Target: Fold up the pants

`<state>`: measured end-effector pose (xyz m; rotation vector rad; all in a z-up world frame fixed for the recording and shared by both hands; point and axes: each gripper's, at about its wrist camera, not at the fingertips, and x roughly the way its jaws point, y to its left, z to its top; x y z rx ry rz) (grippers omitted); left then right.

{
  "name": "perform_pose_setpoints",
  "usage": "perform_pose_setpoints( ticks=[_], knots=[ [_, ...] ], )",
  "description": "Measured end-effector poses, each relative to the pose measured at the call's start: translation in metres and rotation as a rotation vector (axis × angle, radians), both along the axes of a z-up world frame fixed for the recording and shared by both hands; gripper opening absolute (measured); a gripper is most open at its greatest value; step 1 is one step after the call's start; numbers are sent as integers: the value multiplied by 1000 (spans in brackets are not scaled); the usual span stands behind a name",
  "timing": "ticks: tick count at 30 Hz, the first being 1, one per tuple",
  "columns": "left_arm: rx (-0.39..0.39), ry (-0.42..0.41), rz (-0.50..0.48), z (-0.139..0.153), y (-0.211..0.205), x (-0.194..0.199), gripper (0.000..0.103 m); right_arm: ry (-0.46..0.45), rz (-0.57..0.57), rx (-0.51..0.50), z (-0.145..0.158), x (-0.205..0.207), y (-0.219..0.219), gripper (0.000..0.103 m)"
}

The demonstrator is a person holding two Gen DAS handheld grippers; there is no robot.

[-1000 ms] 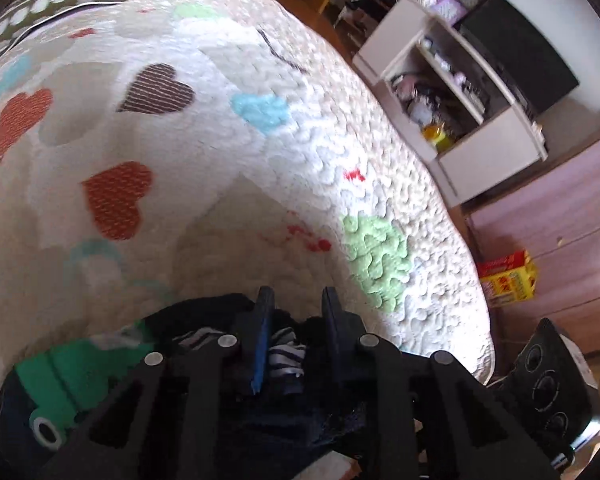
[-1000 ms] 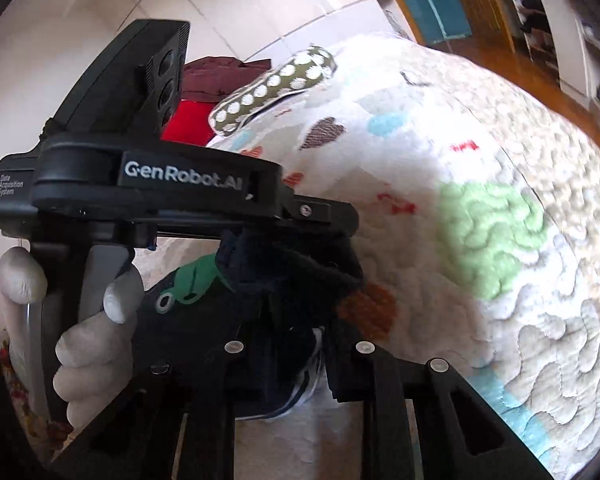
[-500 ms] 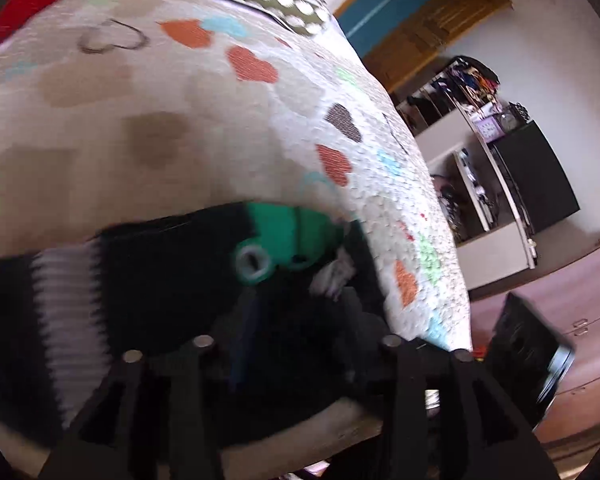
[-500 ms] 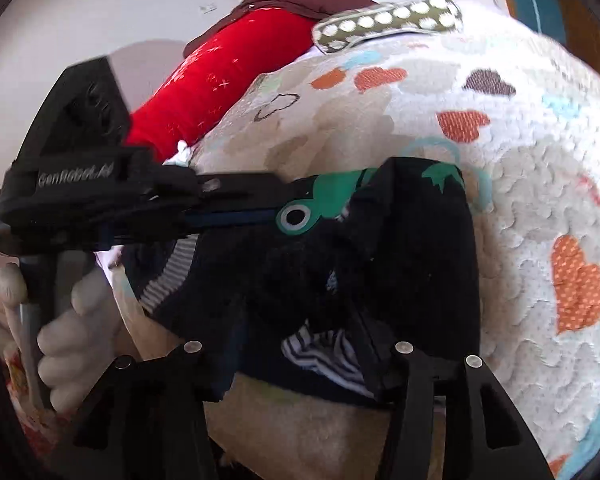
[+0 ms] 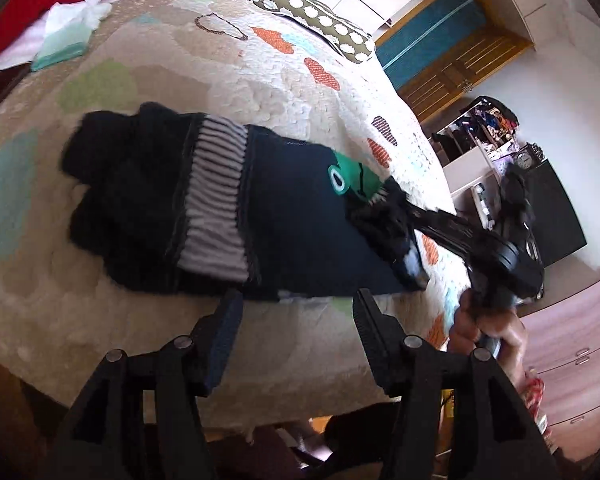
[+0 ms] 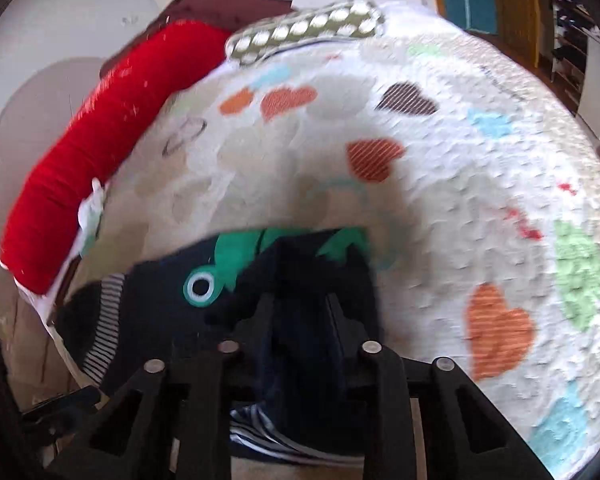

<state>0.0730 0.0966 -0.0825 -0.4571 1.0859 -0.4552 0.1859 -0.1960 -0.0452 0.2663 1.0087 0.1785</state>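
Note:
Dark navy pants [image 5: 292,220] with a grey striped band and a green frog patch lie spread across the heart-patterned quilt [image 5: 228,64]. My left gripper [image 5: 296,312] is open and empty, just short of the pants' near edge. My right gripper [image 6: 300,304] is shut on a bunched fold of the pants [image 6: 304,344] at the frog end. It also shows in the left wrist view [image 5: 384,216], reaching in from the right and pinching the cloth.
A red bolster [image 6: 84,168] and a dotted olive pillow [image 5: 312,20] lie at the bed's head. A folded mint cloth [image 5: 68,36] sits on the far left. Shelves and a black cabinet [image 5: 548,208] stand beyond the bed's right edge.
My left gripper has let go of the pants and drawn back, its jaws now wide apart. The pants have gone from bunched and lifted to spread on the quilt. My right gripper still holds them.

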Motion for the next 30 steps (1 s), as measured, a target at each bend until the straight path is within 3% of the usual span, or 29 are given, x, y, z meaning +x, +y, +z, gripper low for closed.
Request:
perform_pose_setpoints(
  ticks=[2,4,6,11,13,15,17,20,24,30],
  knots=[
    [24,-21,15,5,7,-9,65,-18,44,-1,-2,4,20,25],
    [34,-41,44,6,15,-14,66,-22,90,0,-4,11,35,25],
    [37,-47,68,5,22,-14,66,38,124,8,-15,10,44,24],
    [38,-58,138,4,41,-18,66,67,122,82,-27,22,31,23],
    [31,-69,175,4,54,-22,67,85,117,57,-19,19,26,23],
    [24,-74,219,2,68,-25,71,62,112,0,-7,11,31,29],
    [14,-65,270,-4,86,-31,72,1,139,-66,15,-5,40,48],
    [-15,-20,333,-17,107,-33,72,-47,209,-96,37,-17,63,64],
    [-30,-7,372,-23,124,-41,72,-11,324,-46,42,-13,111,68],
    [-30,-14,413,-26,144,-51,72,129,476,23,24,9,203,68]
  ],
)
